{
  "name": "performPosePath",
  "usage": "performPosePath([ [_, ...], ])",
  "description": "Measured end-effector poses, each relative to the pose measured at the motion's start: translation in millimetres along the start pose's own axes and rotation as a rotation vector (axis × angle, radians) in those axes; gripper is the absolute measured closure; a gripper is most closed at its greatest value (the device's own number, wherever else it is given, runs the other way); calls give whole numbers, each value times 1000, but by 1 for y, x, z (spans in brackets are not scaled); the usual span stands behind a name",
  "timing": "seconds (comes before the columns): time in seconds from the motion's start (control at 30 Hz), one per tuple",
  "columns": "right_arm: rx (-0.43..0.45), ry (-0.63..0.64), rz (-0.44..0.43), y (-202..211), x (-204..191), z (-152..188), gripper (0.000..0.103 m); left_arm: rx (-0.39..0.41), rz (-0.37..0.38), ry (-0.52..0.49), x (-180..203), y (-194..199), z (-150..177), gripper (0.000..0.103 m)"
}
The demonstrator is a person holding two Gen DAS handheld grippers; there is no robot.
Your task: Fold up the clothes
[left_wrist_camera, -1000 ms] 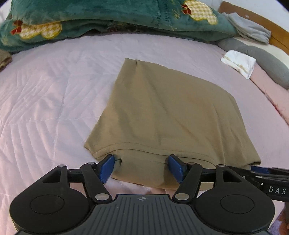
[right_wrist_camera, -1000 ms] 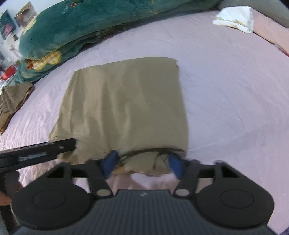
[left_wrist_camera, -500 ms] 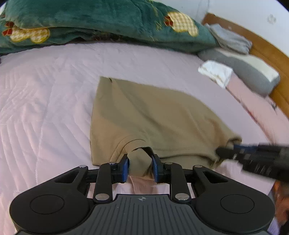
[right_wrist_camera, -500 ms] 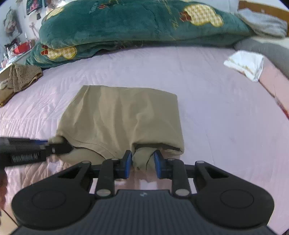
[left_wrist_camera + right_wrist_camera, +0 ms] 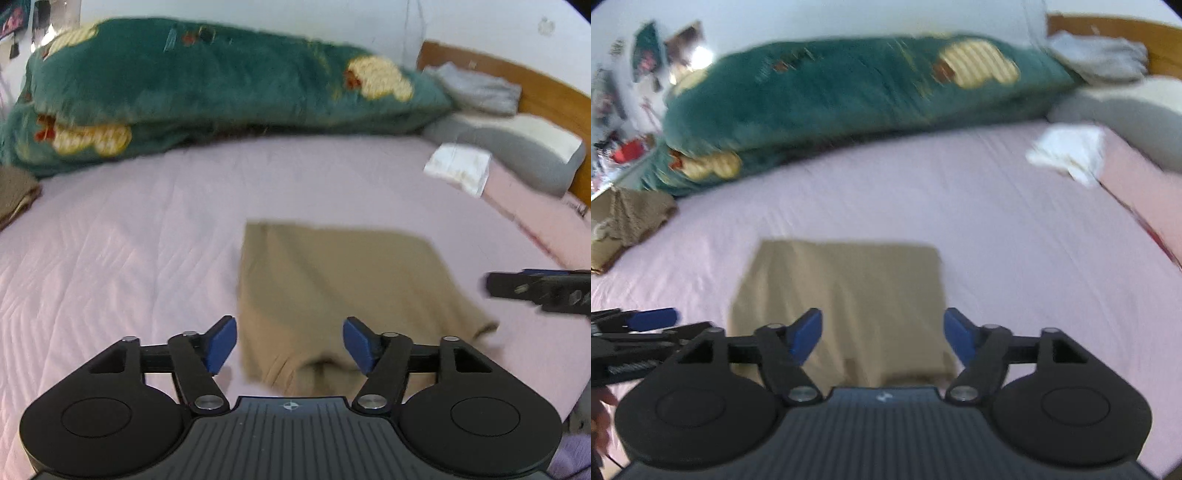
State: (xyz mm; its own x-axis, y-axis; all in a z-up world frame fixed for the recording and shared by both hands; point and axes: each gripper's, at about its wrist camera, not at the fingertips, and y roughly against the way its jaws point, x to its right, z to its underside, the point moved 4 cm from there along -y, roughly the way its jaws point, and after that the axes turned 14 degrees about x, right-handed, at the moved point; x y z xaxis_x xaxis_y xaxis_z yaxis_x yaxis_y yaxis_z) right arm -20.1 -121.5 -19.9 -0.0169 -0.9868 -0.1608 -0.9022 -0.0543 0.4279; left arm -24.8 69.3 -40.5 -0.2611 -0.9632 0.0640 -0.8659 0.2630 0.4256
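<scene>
Now both tools opening (nothing gripped) above folded tan garment [image 5: 332,288] on bed [image 5: 129,240].

Each view is taken from a fisheye camera mounted just behind a black two-finger gripper with blue pads, the left gripper [image 5: 290,345] and the right gripper [image 5: 882,341], and is aimed forward and downward along the fingers, close above a pale pink quilted bedspread [image 5: 110,258]. Both views are faced toward the far side of the bed, where a dark green plush blanket with yellow patches [image 5: 221,85] is piled. A folded tan garment [image 5: 343,288] just beyond the fingertips is shared by both views, each gripper's tip being caught at the other's edge.
</scene>
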Motion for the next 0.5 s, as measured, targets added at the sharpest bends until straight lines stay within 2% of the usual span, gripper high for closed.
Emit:
performPosePath([
  [0.07,-26,34,20,-16,-8,8,24,-8,-15,-27,11,-9,2,35],
  [0.13,-89,55,45,-29,-8,27,24,-29,-19,-58,20,-18,11,35],
  [0.3,-330,77,85,-39,4,96,22,-116,-28,-58,30,-33,51,35],
  [0.33,-302,104,85,-33,4,102,21,-135,-32,-60,30,-36,59,35],
  [0.4,-295,71,82,-23,9,102,21,-128,-37,-62,29,-35,67,35],
  [0.5,-242,-26,79,-9,20,89,21,-117,-41,-36,25,-31,61,35],
])
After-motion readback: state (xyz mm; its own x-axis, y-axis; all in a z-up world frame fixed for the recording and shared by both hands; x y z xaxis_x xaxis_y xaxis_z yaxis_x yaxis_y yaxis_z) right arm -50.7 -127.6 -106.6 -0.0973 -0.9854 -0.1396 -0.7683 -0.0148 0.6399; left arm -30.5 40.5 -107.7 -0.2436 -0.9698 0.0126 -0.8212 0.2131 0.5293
